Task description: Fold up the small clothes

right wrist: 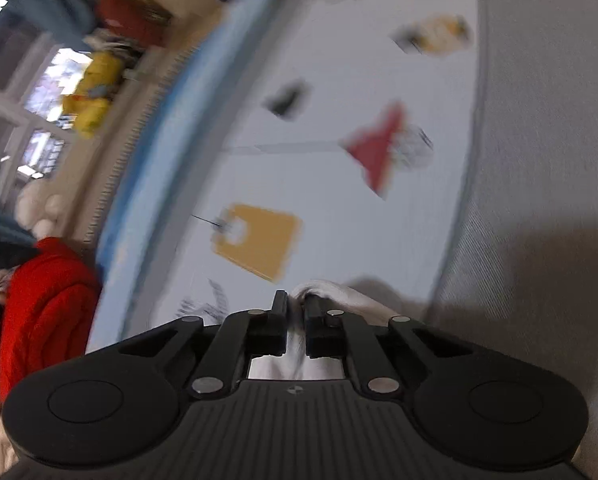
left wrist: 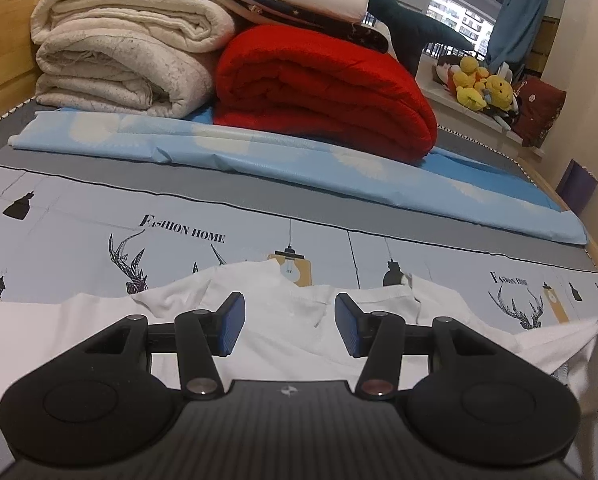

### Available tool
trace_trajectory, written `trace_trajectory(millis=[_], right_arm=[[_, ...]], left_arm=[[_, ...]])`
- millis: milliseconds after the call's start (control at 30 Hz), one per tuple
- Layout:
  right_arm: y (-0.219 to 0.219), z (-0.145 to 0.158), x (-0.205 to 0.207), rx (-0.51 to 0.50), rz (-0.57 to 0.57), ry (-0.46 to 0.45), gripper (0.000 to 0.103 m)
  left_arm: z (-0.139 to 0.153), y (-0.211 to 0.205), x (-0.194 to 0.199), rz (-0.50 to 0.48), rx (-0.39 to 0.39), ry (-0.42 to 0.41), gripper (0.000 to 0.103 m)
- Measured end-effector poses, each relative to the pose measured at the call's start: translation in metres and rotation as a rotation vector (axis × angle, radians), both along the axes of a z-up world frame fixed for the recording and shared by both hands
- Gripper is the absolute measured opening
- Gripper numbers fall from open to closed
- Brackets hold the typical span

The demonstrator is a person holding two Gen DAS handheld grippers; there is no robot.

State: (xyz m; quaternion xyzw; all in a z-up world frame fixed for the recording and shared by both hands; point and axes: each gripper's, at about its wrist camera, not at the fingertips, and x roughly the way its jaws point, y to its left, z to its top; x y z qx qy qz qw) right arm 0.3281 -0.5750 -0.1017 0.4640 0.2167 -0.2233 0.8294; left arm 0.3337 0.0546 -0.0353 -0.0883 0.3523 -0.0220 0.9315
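A small white shirt (left wrist: 291,320) lies spread and rumpled across the printed bed sheet (left wrist: 99,216), its neck end toward the far side. My left gripper (left wrist: 290,322) hovers just above the shirt's middle, open, its blue pads (left wrist: 233,322) apart with only cloth below them. In the blurred, rolled right wrist view my right gripper (right wrist: 296,312) is shut on a bunched fold of white cloth (right wrist: 319,290) that pokes out past the fingertips. At the right edge of the left wrist view the shirt's corner (left wrist: 591,326) is pulled taut toward a dark shape.
Folded cream quilts (left wrist: 127,52) and a red blanket (left wrist: 323,88) are stacked at the far side on a light blue sheet (left wrist: 259,152). Yellow plush toys (left wrist: 483,84) sit on the windowsill. A wooden bed frame (left wrist: 3,52) runs along the left; grey mattress fabric (right wrist: 539,160) lies to the right.
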Motion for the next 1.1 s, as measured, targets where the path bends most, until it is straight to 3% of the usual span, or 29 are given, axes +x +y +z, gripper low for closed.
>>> trace_trajectory(millis=[100,167,200,267,333,400,467,600,800,1067,1100], right_arm=[[0.032,0.059,-0.016,-0.269,0.047,-0.147,0.006],[0.055,0.082,-0.035,-0.419,0.027,-0.219,0.006],[0.061,0.083,-0.042,-0.451,0.011,-0.218,0.006],[0.069,0.071,-0.047,-0.488,-0.021,-0.124,0.006],[0.062,0.039,-0.043,-0.430,-0.066,0.100,0.006],[0.044,0.003,-0.043,-0.271,-0.109,0.302,0.006],[0.023,-0.027,-0.053,-0.080,-0.139,0.335,0.007],[-0.013,-0.045,-0.055,0.022,-0.134,0.223,0.013],[-0.051,-0.049,-0.046,-0.017,-0.163,0.115,0.023],[-0.086,-0.058,-0.008,-0.059,-0.080,0.073,0.022],[-0.087,-0.056,-0.007,-0.066,-0.085,0.074,0.011]], left_arm=[[0.001,0.001,-0.001,0.004,0.002,-0.002,0.055],[0.003,0.001,-0.001,0.006,-0.004,-0.005,0.055],[0.003,0.001,-0.002,0.006,-0.006,-0.007,0.055],[0.004,-0.001,-0.003,0.002,-0.009,-0.006,0.055],[0.003,-0.004,-0.005,-0.005,-0.010,-0.004,0.055],[0.003,-0.006,-0.005,-0.010,-0.004,-0.002,0.055],[0.002,-0.006,-0.005,-0.009,-0.004,0.000,0.055],[-0.002,-0.007,-0.003,-0.002,-0.015,0.015,0.055],[-0.007,-0.008,-0.002,-0.008,-0.003,0.030,0.056],[-0.016,-0.009,0.004,-0.007,-0.003,0.062,0.056],[-0.016,-0.010,0.005,-0.010,-0.001,0.063,0.056]])
